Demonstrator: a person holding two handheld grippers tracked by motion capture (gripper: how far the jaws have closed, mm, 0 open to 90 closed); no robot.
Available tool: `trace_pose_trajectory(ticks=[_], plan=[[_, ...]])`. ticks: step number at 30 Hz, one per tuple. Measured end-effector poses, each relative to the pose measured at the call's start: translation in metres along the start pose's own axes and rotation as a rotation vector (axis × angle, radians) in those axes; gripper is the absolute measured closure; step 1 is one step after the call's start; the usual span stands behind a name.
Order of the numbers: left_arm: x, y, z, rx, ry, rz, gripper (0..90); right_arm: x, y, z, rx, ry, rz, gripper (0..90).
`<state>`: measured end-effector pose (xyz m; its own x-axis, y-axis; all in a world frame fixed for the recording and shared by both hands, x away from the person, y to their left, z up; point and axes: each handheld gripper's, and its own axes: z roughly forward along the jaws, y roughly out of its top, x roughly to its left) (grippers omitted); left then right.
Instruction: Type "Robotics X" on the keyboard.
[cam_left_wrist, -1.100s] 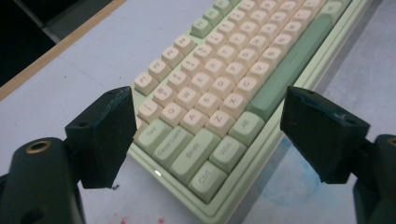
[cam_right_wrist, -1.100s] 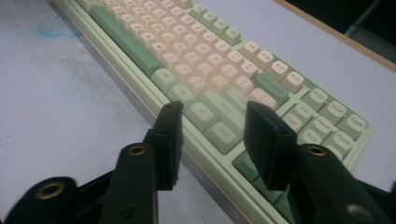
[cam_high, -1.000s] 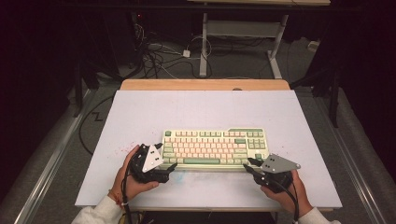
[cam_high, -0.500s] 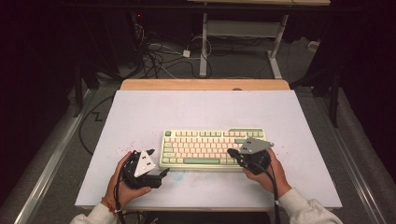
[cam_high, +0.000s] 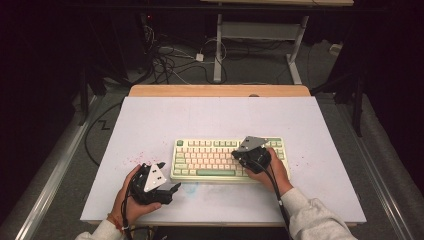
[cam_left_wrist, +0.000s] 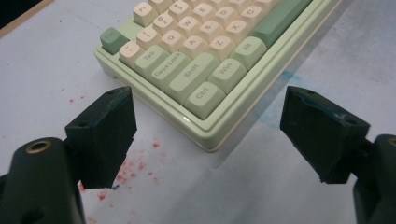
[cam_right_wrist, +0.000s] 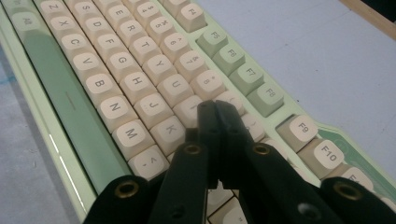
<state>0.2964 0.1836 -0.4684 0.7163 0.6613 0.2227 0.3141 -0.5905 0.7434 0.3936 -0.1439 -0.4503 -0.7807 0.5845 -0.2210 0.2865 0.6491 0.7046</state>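
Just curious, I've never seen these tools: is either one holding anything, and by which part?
No. The left gripper is open beside the keyboard; the right gripper is shut, empty, over its keys.

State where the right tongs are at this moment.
In the high view, the right tongs sit shut over the right half of the keyboard, tips above its cream keys.

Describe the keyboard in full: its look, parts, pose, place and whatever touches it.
The keyboard is a compact plastic-looking board with a pale green case, cream letter keys and green modifier keys, function keys and space bar. It lies flat on the white table, near its front edge, long side toward the person. The right gripper, jaws shut, is over the keys near I, O and K; contact cannot be confirmed. The left gripper, jaws open, is off its Ctrl corner, apart from it.
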Motion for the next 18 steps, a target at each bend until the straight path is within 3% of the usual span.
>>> trace_pose_trajectory(ticks=[3, 12, 18], plan=[[-0.0008, -0.0018, -0.0029, 0.006, 0.004, 0.001, 17.5, -0.0011, 0.0016, 0.0021, 0.002, -0.003, 0.017, 90.0], [-0.0028, -0.0049, -0.0056, 0.019, 0.010, 0.006, 17.5, 0.0019, 0.0078, 0.0091, 0.056, -0.004, -0.016, 90.0], [-0.0019, -0.0049, -0.0066, 0.023, 0.018, 0.003, 17.5, 0.0031, 0.0083, 0.0013, -0.012, -0.015, -0.008, 90.0]])
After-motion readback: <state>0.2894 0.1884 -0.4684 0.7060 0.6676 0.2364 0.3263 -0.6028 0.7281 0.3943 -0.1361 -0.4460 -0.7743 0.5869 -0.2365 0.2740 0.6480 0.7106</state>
